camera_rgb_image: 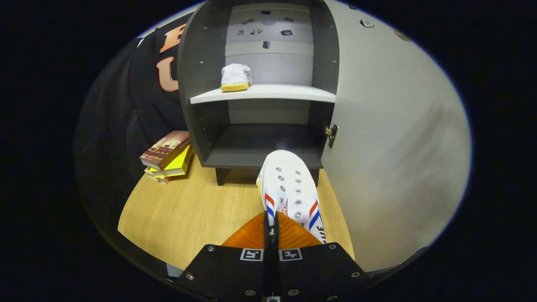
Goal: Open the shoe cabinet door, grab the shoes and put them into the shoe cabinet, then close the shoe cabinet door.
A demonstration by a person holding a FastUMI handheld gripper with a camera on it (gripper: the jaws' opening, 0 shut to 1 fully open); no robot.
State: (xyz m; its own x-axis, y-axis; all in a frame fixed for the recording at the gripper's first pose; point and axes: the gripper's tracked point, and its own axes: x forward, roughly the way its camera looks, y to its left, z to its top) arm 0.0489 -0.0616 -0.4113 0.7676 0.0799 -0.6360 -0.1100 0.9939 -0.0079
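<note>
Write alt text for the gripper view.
The gripper, fingers shut on a white shoe, holds it before the open shoe cabinet. Another shoe sits on the shelf, and books lie beside the cabinet.

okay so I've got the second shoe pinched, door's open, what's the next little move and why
Probably carry the held shoe forward and up toward the shelf, right of the first shoe. The gripper looks closed on its heel end, the door is swung open, and that side of the shelf is free.
</note>
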